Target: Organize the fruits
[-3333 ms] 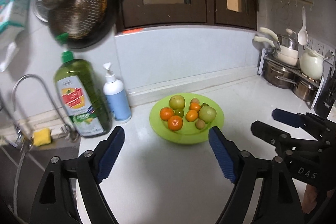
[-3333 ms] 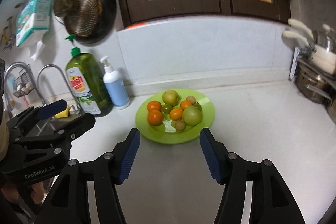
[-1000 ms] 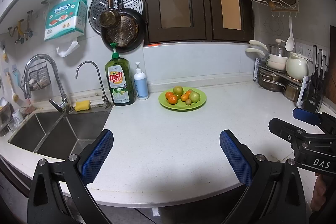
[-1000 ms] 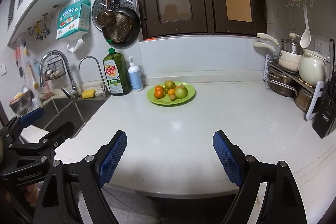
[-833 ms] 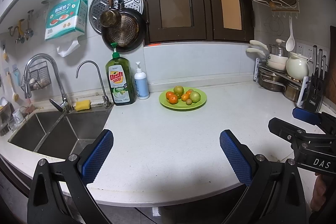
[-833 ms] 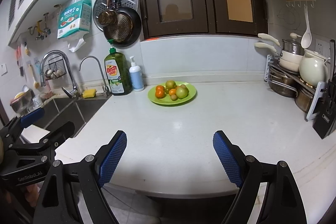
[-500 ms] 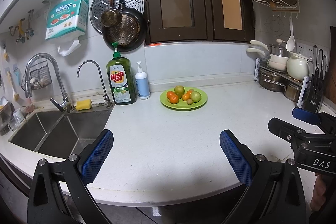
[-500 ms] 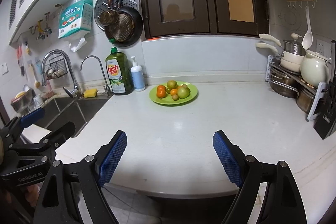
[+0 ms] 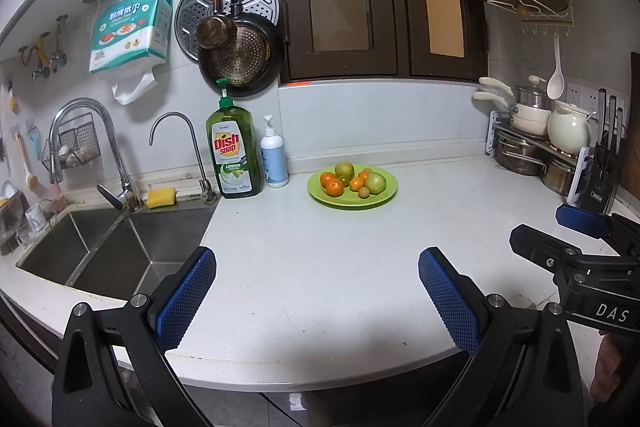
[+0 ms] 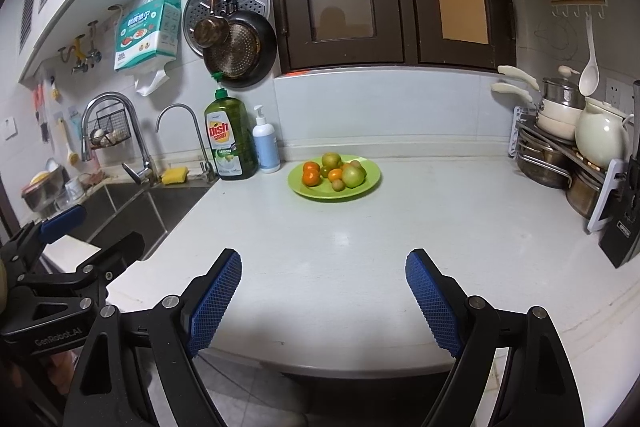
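All the fruit [image 9: 352,182] sits gathered on the green plate [image 9: 382,201], which rests on the white surface [image 9: 320,267] near the back wall, just right of the dish soap bottle [image 9: 234,151] and the small pump bottle [image 9: 274,161]. No loose fruit shows anywhere else on the surface, so the sorting looks finished, or close to it; nothing visible is left to collect. The left gripper [image 9: 316,291] hangs at the near edge, well apart from the plate, its jaws wide apart and empty. The right gripper [image 10: 324,291] is also at the near edge, jaws spread wide with nothing between them.
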{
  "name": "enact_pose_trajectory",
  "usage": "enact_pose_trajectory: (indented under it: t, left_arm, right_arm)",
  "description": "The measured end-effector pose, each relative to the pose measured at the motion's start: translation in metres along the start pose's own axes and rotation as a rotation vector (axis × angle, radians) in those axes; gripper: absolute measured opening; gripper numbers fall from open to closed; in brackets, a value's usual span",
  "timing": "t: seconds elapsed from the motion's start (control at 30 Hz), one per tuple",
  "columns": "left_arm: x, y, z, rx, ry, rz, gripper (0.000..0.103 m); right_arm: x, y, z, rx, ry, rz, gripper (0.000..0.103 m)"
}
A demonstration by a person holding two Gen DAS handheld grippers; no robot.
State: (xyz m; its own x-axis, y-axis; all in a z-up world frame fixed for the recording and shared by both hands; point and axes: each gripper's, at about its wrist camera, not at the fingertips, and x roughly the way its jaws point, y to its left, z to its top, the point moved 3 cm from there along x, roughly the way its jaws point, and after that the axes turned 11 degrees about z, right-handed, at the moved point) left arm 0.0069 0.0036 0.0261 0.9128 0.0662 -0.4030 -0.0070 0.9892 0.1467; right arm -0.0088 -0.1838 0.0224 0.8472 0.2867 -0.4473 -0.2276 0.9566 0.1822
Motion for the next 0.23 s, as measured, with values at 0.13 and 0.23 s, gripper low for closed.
enact_pose_trajectory:
  t: [0.13, 0.23]
  left_arm:
    - [0.0006, 0.0021, -0.0003, -0.004, 0.002, 0.0, 0.103]
    - [0.0005, 0.0028, -0.0013, -0.006, 0.004, 0.0, 0.103]
  right_arm:
    - [0.0016, 0.0023, 0.0008, -0.004, 0.002, 0.003, 0.085]
    - [0.0021, 0.0037, 0.0004, -0.003, 0.003, 0.004, 0.085]
